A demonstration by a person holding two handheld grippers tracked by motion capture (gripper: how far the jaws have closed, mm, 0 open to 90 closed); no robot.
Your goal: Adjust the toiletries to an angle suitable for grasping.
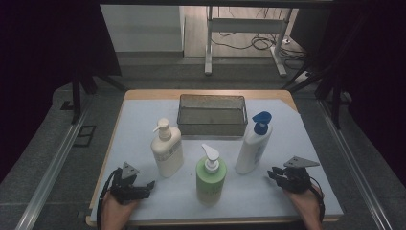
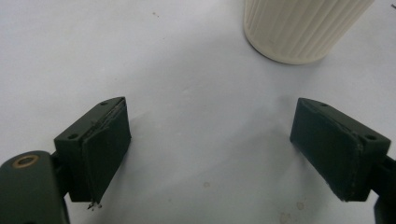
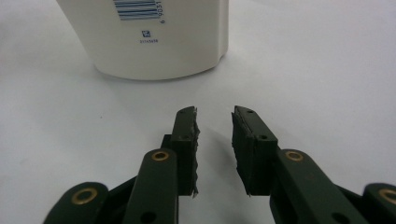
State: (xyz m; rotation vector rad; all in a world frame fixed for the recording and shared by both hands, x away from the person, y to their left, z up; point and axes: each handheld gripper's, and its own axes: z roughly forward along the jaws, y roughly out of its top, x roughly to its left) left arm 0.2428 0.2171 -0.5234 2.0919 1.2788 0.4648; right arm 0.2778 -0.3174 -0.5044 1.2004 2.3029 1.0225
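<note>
The cream ribbed plastic pump bottle (image 1: pixel 167 149) stood upright on the white table (image 1: pixel 297 143), just ahead of the left gripper (image 1: pixel 147 187), whose jaws gaped wide and held nothing. The white blue-capped pump bottle (image 1: pixel 253 143) stood near the right gripper (image 1: pixel 272 173), its jaws narrowly parted and empty. A green pump bottle (image 1: pixel 210 178) stood between, before the dark wire-mesh basket (image 1: pixel 212 115). This looked like the approach; next, each gripper should straddle its bottle.

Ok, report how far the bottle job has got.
Nothing looks done: the mesh basket holds nothing, and the cream bottle, green bottle and blue-capped bottle stand on the table. Left claw and right claw hold nothing.
</note>
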